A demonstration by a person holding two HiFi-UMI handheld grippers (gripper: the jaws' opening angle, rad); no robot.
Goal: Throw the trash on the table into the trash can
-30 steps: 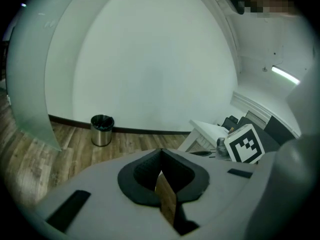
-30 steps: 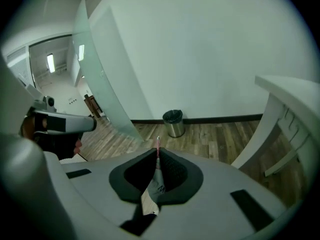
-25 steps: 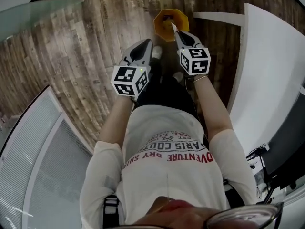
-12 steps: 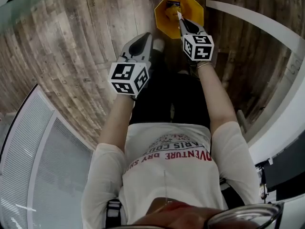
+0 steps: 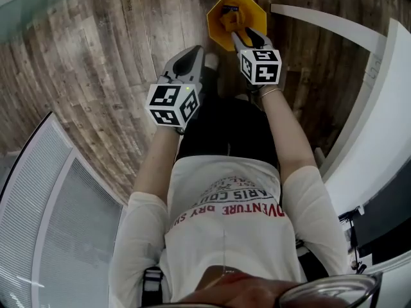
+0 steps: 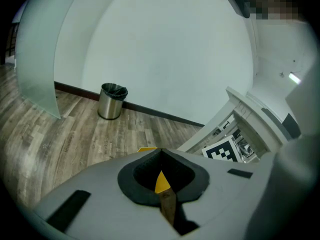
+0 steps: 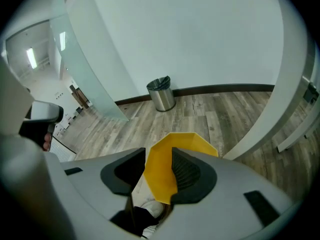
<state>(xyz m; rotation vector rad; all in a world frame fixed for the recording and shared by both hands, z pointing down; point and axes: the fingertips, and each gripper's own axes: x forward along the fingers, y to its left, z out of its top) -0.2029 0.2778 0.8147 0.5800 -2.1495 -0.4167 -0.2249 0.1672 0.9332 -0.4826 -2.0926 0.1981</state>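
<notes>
Your R gripper point(image 5: 244, 36) has just been opening: jaws apart, nothing pinched, right over the yellow trash can point(image 5: 214, 32). A small orange piece point(image 5: 229, 19) lies inside. The can stands on the wood floor point(image 5: 115, 56). L gripper point(image 5: 194, 55) is clenched & empty, near the can.

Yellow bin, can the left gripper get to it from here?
Probably yes: the bin stands open on the floor just ahead of the left gripper; the right gripper, jaws just opened, empty, covers only its right side.
</notes>
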